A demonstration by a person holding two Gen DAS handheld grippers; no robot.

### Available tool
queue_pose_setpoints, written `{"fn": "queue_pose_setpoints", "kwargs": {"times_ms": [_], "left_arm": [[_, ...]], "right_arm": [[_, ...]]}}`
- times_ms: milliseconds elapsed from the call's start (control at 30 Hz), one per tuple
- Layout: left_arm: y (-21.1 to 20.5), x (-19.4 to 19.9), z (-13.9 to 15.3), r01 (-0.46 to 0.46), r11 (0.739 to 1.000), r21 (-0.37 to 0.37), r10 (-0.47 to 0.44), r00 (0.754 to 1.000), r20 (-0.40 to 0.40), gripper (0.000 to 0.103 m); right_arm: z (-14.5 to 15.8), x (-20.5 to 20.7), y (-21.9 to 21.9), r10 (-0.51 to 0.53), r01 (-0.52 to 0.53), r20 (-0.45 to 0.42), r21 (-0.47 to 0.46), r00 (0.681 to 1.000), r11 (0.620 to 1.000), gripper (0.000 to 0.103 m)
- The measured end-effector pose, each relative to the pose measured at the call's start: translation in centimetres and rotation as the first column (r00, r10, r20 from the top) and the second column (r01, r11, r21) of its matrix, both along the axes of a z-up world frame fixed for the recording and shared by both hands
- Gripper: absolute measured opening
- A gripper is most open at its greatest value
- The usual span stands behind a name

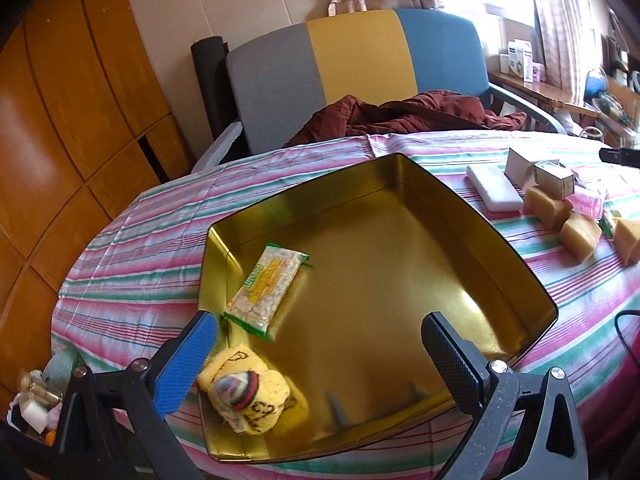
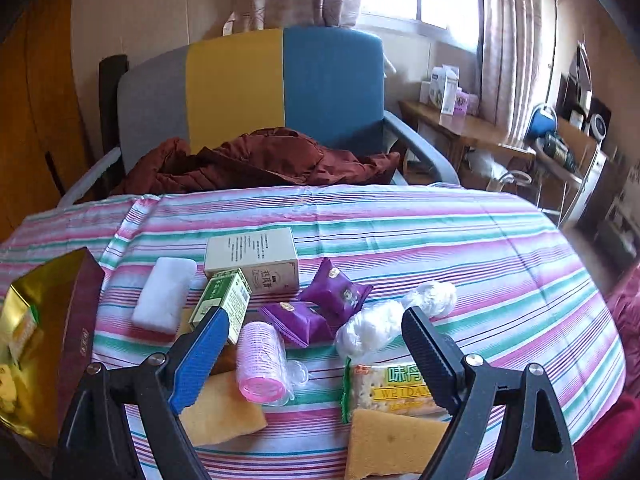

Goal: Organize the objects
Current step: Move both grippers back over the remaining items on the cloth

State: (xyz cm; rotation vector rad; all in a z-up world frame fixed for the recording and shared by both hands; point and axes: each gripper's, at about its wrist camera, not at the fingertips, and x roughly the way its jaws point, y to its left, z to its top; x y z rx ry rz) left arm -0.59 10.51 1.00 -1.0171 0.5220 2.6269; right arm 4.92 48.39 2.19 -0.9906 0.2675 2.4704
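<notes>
- The job is part done: a gold tin (image 1: 480, 216) sits open on the striped desk (image 1: 152, 240), and it already holds a cracker packet (image 1: 266, 290) lying flat near its left wall and a yellow rolled sock (image 1: 248, 396) in the near left corner.
- The left hand-held gripper (image 1: 320, 344) hovers over the near half of the tin with its jaws wide apart and nothing between them; the sock lies just beside its blue finger.
- The rest of the things wait in a loose cluster on the desk to the right of the tin.
- The right hand-held gripper (image 2: 316, 340) hangs above that cluster, jaws spread wide and empty.
- Between and just ahead of its fingers lie a pink hair roller (image 2: 260, 360), two purple snack packets (image 2: 320, 304) and a clear plastic bundle (image 2: 384, 316).
- Nearer the camera are a second cracker packet (image 2: 392, 388) and two yellow sponges (image 2: 228, 412).
- Further off stand a green box (image 2: 224, 296), a pale carton (image 2: 252, 260) and a white block (image 2: 164, 296).
- The step in hand looks like choosing the next piece to pick up.
- The next move probably calls for lowering the right hand-held gripper over one piece, likely the roller, and closing gently, since it may roll or squash, then carrying it left into the tin.
</notes>
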Motion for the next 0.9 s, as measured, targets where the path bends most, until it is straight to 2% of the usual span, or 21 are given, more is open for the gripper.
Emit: {"fn": "queue_pose_setpoints", "kwargs": {"times_ms": [300, 533, 700, 900], "left_arm": [[2.7, -0.1, 0.0, 0.072, 0.997, -0.007, -0.072, 0.997, 0.011, 0.103], [5.5, -0.2, 0.5, 0.168, 0.983, 0.075, -0.172, 0.984, 0.049, 0.103], [8.4, -0.2, 0.6, 0.217, 0.971, 0.098, -0.224, 0.972, 0.070, 0.103], [11.9, -1.6, 0.5, 0.267, 0.951, 0.156, -0.290, 0.946, 0.148, 0.103]], "right_arm": [[-0.8, 0.3, 0.9, -0.022, 0.022, 0.001, -0.083, 1.000, 0.996, 0.090], [-1.9, -0.5, 1.1, -0.036, 0.042, 0.062, -0.090, 0.997, 0.995, 0.090], [-2.4, -0.2, 1.9, -0.074, 0.083, 0.084, -0.111, 0.994, 0.990, 0.090], [-2.7, -0.6, 1.8, -0.046, 0.059, 0.097, -0.135, 0.994, 0.989, 0.090]]}}
